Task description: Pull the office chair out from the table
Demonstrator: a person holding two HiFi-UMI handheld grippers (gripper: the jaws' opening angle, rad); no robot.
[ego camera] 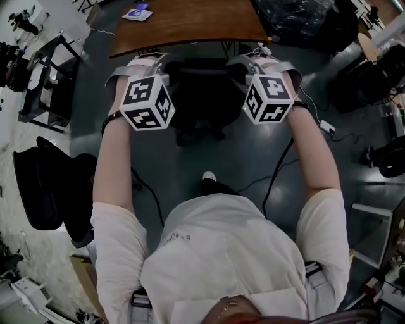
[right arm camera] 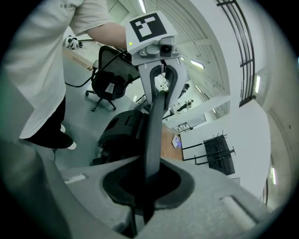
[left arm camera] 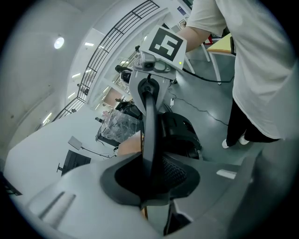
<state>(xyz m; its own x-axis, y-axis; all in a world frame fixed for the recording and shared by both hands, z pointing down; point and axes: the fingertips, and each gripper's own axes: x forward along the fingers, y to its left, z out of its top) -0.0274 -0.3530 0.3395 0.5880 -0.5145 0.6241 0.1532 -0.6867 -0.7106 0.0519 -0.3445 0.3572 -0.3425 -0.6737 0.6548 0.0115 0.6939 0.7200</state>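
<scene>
The black office chair (ego camera: 202,95) stands just in front of the brown table (ego camera: 190,25), seat toward the table. My left gripper (ego camera: 150,60) and right gripper (ego camera: 254,59) hold the top of its backrest, one at each end. In the left gripper view the thin black backrest rim (left arm camera: 150,126) runs straight out of my left gripper (left arm camera: 149,173), whose jaws are shut on it, across to the right gripper (left arm camera: 156,65). The right gripper view mirrors this: the rim (right arm camera: 154,130) is clamped in my right gripper (right arm camera: 148,181), with the seat (right arm camera: 124,133) below.
A second dark chair (ego camera: 50,190) sits at the left, beside a black metal stand (ego camera: 47,76). Cables (ego camera: 275,171) trail over the grey floor near my shoe (ego camera: 209,177). Dark equipment (ego camera: 373,76) crowds the right. A paper (ego camera: 137,12) lies on the table.
</scene>
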